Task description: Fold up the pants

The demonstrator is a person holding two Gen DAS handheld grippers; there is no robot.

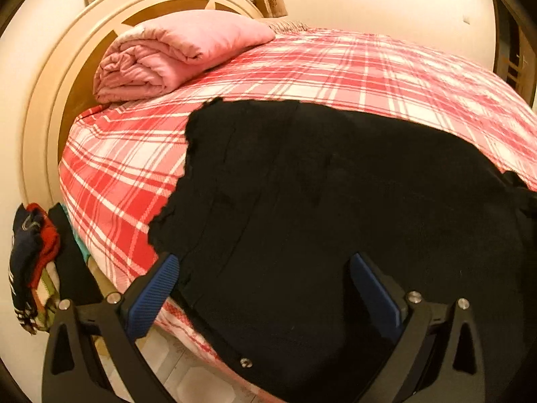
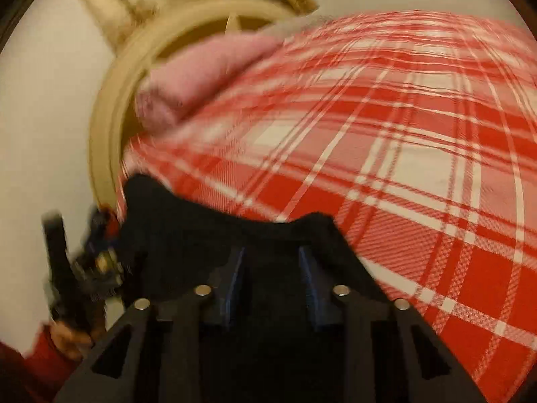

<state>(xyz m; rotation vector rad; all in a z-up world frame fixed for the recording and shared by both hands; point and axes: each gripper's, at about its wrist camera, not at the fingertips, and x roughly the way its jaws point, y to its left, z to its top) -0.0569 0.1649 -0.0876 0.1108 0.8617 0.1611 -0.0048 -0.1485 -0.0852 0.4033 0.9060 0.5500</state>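
Observation:
Black pants [image 1: 319, 201] lie spread on the red plaid bed sheet [image 1: 335, 74], their near edge with a small metal button hanging over the bed's front side. My left gripper [image 1: 265, 268] is open, its blue fingers [image 1: 157, 288] straddling the pants' near part without gripping. In the blurred right wrist view my right gripper [image 2: 272, 255] has its blue fingers [image 2: 235, 268] narrowed, with a gap showing. Black pants fabric [image 2: 201, 221] lies around and past them; whether any is pinched is unclear. The left gripper [image 2: 60, 268] shows at far left, held in a red-sleeved hand.
A folded pink blanket [image 1: 174, 53] rests at the head of the bed against a cream curved headboard [image 1: 53, 77]. A pile of red and dark clothes [image 1: 30, 255] sits on the left beside the bed. Pale floor tiles [image 1: 188, 376] show below the bed edge.

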